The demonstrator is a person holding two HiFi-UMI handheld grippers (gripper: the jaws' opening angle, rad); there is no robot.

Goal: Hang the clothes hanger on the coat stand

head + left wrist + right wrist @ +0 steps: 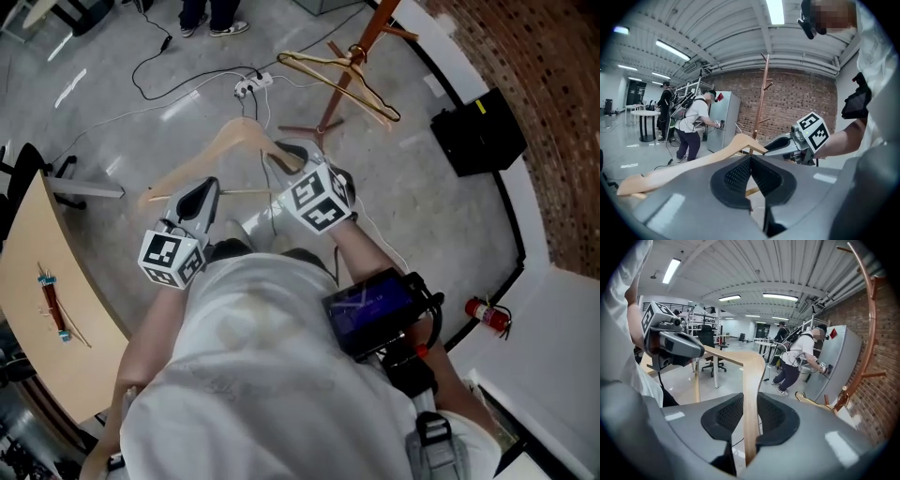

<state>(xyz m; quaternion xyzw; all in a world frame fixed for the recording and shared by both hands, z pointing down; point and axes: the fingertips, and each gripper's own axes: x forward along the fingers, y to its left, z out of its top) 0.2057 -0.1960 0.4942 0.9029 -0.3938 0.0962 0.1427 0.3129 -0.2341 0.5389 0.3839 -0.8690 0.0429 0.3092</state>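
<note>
- Carrying a wooden hanger [211, 150] in 2 grippers, short of the coat stand [349, 75] and well apart from it, over the floor [187, 84].
- On the right gripper [750, 420]: jaws clamped on 1 sloping arm of the wooden hanger, with the wood running straight up between the pads.
- On the left gripper [750, 174]: jaws pinched almost together, seemingly on the thin lower rod of the wooden hanger, with a sliver of wood showing between them.
- From the head view: coat stand ahead and to the right of the wooden hanger, and the hanger's long axis lying crosswise to the line toward the coat stand, peak turned that way.
- Of the 2 tools, right gripper nearer the coat stand, so probably the one to lead the reach.
- Already hanging on the coat stand: 1 slim gold-coloured hanger [380, 103], so a free peg is needed.
- Hook of the wooden hanger too hard to make out.
- Judged next step: close the gap, lift the peak to peg height, then lower the hook over.
</note>
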